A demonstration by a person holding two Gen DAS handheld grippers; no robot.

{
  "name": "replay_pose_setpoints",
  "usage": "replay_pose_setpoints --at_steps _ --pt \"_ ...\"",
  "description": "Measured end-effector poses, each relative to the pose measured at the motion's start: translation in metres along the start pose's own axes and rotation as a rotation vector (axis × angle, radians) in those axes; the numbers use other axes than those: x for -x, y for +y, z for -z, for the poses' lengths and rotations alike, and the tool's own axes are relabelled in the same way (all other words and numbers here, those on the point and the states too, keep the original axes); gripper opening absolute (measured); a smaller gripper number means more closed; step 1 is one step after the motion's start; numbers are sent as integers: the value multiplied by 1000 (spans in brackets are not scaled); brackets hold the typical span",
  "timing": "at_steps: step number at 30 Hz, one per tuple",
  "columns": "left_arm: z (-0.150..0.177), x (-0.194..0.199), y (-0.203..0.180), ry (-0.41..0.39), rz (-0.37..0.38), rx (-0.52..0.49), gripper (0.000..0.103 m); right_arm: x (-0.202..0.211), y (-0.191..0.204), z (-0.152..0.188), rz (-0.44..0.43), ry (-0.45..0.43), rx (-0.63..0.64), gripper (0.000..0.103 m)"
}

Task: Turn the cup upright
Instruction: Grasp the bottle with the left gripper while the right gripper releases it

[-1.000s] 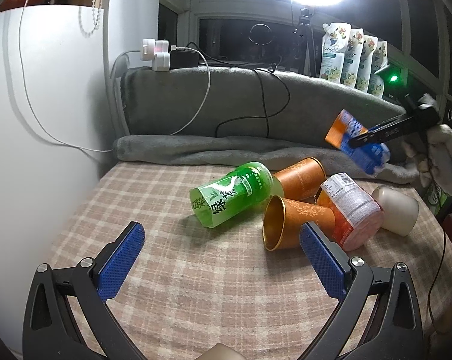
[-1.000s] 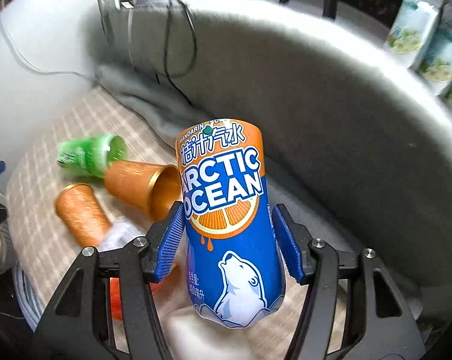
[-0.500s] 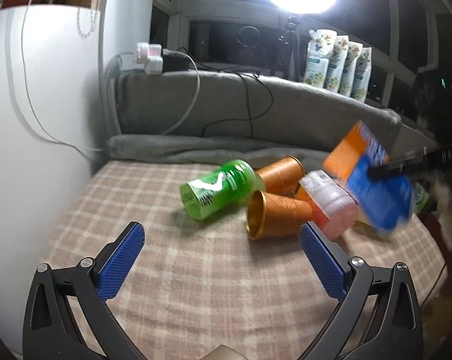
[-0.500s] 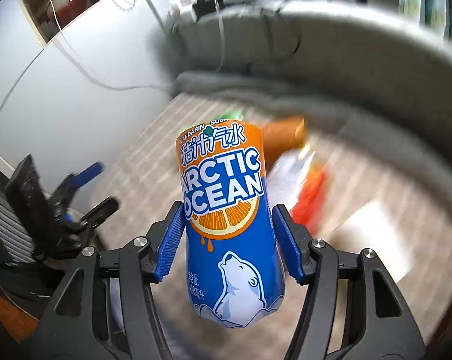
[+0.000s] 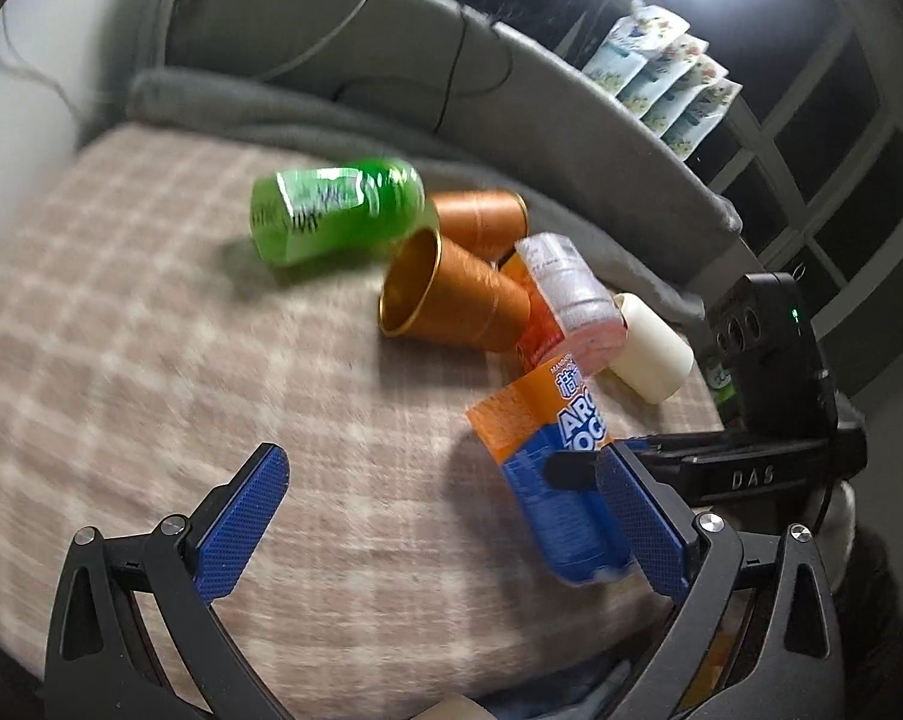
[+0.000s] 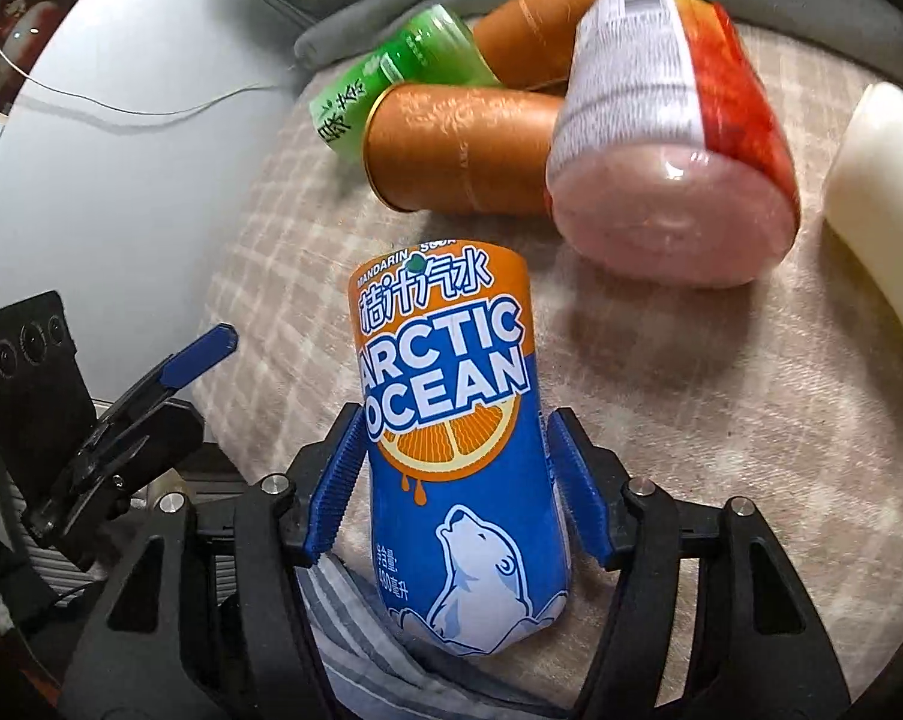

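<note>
Holding the blue-and-orange Arctic Ocean cup (image 6: pixel 451 450) clamped in the right gripper (image 6: pixel 454 480), lower centre of frame, just above the checked cloth (image 6: pixel 721 420); left gripper (image 5: pixel 445 516) gapes wide, empty. Looks like the set-down step, so next: lower it level, then release.

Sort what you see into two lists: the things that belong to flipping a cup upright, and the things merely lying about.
In the job:
- Arctic Ocean cup, gripped by the right tool
- left tool, open, holding nothing

Lying about:
- green cup, on its side
- two orange cups, on their sides
- pink-bottomed cup
- cream cup
- checked cloth
</note>
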State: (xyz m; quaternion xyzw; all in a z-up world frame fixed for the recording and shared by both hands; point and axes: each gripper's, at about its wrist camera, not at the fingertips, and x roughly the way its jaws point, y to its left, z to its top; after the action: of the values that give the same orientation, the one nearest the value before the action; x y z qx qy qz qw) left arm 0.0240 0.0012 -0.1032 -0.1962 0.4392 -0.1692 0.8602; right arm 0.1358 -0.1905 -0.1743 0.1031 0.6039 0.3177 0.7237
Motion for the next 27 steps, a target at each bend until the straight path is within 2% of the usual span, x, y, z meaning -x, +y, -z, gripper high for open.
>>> replay_pose_setpoints --at_steps 4,8,11,22,27 --pt "1 -13 -1 41 36 45 101 0 7 3 26 -5 54 68" --pt "0 -23 1 72 72 87 101 16 10 11 52 -58 95 77" --pt "-1 -31 -1 90 93 110 101 37 4 22 84 -116 105 77" --pt "-2 -69 -4 176 127 188 101 108 -40 81 126 -348 -60 77" --pt "-2 -77 -4 182 113 195 94 125 -49 103 172 -417 -94 77"
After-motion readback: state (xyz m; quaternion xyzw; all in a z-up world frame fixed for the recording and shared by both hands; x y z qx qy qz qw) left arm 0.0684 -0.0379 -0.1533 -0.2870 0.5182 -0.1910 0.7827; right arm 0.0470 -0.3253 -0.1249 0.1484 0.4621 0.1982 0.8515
